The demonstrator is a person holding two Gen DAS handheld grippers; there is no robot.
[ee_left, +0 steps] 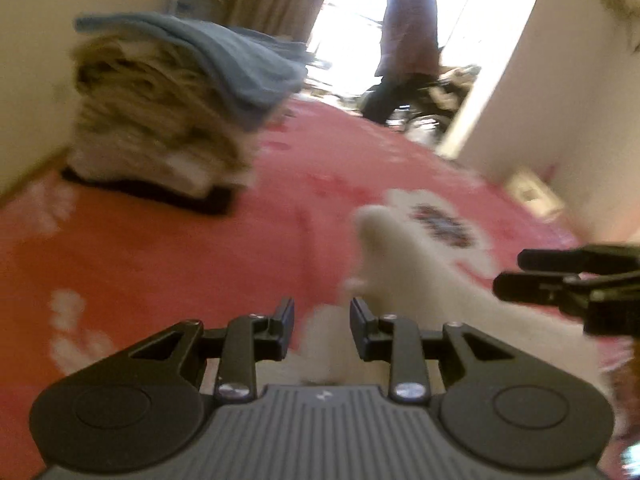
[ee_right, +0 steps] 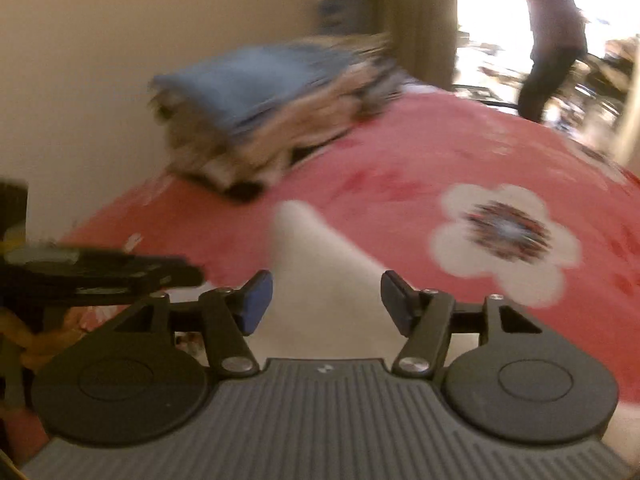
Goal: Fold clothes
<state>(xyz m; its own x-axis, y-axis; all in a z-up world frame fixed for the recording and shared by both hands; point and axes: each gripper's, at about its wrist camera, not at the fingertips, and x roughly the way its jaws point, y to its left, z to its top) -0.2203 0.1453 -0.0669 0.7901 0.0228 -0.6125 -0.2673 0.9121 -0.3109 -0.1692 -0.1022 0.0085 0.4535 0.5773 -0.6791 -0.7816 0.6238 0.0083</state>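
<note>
A white garment (ee_left: 404,276) lies on the red floral bedspread (ee_left: 160,264), a corner pointing away from me. My left gripper (ee_left: 322,314) is open just above its near edge, jaws apart with white cloth showing between them. My right gripper (ee_right: 326,292) is open over the same white garment (ee_right: 316,264), nothing held. The right gripper's black fingers (ee_left: 560,276) show at the right of the left wrist view; the left gripper's fingers (ee_right: 120,270) show at the left of the right wrist view. Both views are motion-blurred.
A stack of folded clothes with a blue piece on top (ee_left: 168,100) sits at the far left of the bed by the wall (ee_right: 272,108). A person (ee_left: 404,40) stands in the bright doorway beyond. A large white flower print (ee_right: 508,240) marks the bedspread.
</note>
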